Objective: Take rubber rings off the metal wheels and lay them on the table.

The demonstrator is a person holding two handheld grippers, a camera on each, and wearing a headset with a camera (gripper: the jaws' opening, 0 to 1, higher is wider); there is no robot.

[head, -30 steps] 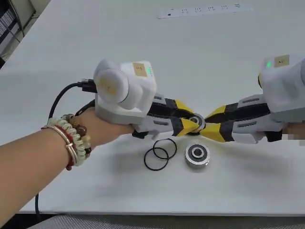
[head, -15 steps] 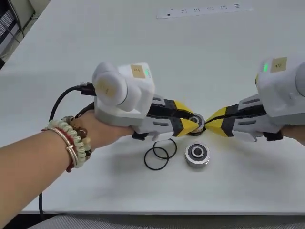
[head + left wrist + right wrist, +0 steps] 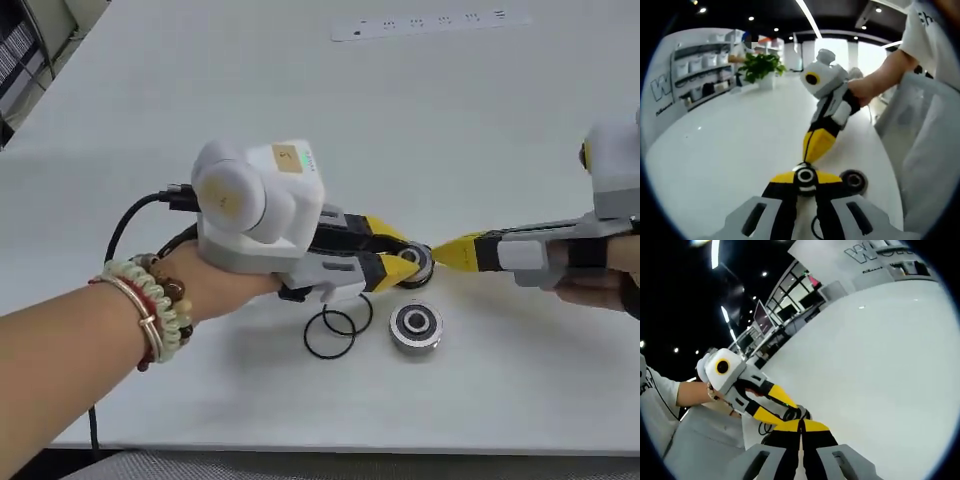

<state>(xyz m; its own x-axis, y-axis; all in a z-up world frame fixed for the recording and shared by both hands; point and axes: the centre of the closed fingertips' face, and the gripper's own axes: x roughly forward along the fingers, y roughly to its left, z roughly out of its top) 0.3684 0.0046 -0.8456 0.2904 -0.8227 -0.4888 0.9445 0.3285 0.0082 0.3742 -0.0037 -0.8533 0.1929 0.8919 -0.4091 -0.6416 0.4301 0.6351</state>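
Centrally, left tool (image 3: 407, 257) clamping metal wheel (image 3: 421, 263), right tool (image 3: 445, 252) closed beside it.

Head view down, near; gripper views low, opposed, probably sharing wheel (image 3: 805, 176).

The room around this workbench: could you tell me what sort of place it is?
Likely an office or showroom-style lab: a long white table, wall shelves of white boxes, a potted plant.

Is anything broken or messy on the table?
Nothing stands out. Two thin black rubber rings lie flat and overlapping on the white table beside a round metal wheel. The left gripper holds a second metal wheel, which looks intact.
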